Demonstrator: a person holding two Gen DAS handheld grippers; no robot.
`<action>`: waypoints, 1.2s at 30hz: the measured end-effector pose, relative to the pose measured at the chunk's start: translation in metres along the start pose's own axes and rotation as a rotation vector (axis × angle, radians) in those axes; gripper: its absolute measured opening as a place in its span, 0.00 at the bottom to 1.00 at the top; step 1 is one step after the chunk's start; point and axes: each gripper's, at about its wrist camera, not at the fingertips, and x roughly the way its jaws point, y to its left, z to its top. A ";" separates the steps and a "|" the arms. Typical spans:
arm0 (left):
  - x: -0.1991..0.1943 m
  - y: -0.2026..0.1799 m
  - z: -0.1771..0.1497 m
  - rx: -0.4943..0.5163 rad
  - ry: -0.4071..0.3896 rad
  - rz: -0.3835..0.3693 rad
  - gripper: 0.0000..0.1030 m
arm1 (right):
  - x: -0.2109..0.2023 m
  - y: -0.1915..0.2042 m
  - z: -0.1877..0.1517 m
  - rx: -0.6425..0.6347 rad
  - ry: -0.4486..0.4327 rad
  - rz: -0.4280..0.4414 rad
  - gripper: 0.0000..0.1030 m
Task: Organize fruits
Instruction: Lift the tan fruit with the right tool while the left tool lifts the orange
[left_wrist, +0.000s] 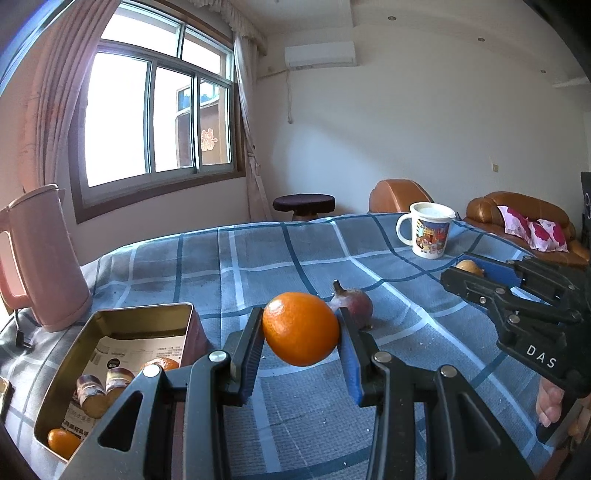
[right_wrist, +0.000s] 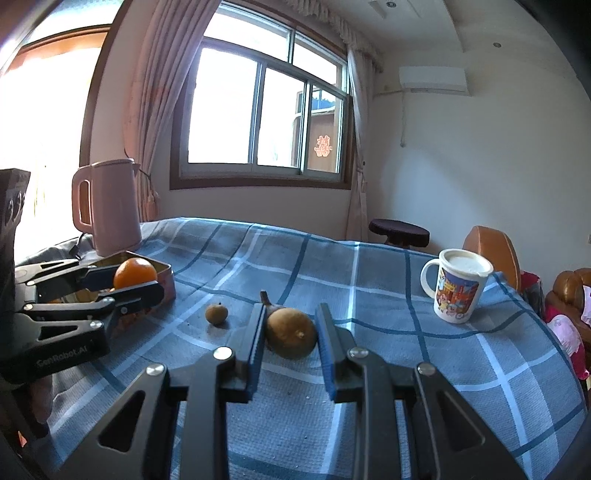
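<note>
My left gripper (left_wrist: 300, 317) is shut on an orange (left_wrist: 301, 328), held just above the blue checked cloth. To its left lies an open metal tin (left_wrist: 144, 312) with oranges and several brown cut pieces inside. A purple-brown stemmed fruit (left_wrist: 352, 304) rests right behind the orange. My right gripper (right_wrist: 291, 310) is shut on a brown oval fruit (right_wrist: 291, 334), close over the cloth. A small round brown fruit (right_wrist: 216, 314) lies to its left. In the right wrist view the left gripper (right_wrist: 138, 277) holds the orange (right_wrist: 135, 273) beside the tin (right_wrist: 162, 266).
A pink kettle (left_wrist: 44, 258) stands behind the tin at the table's left edge. A printed white mug (right_wrist: 458, 288) stands at the far right. The right gripper (left_wrist: 461, 266) reaches in from the right. Brown sofas and a stool lie beyond the table.
</note>
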 end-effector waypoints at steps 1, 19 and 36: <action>-0.001 0.000 0.000 0.000 -0.004 0.002 0.39 | -0.001 0.000 0.000 0.002 -0.003 0.000 0.29; -0.009 0.000 -0.002 0.003 -0.043 0.031 0.39 | -0.012 0.009 0.001 -0.037 -0.053 -0.030 0.29; -0.007 0.010 -0.002 -0.021 -0.015 0.051 0.39 | 0.000 0.014 0.004 0.021 -0.034 0.023 0.29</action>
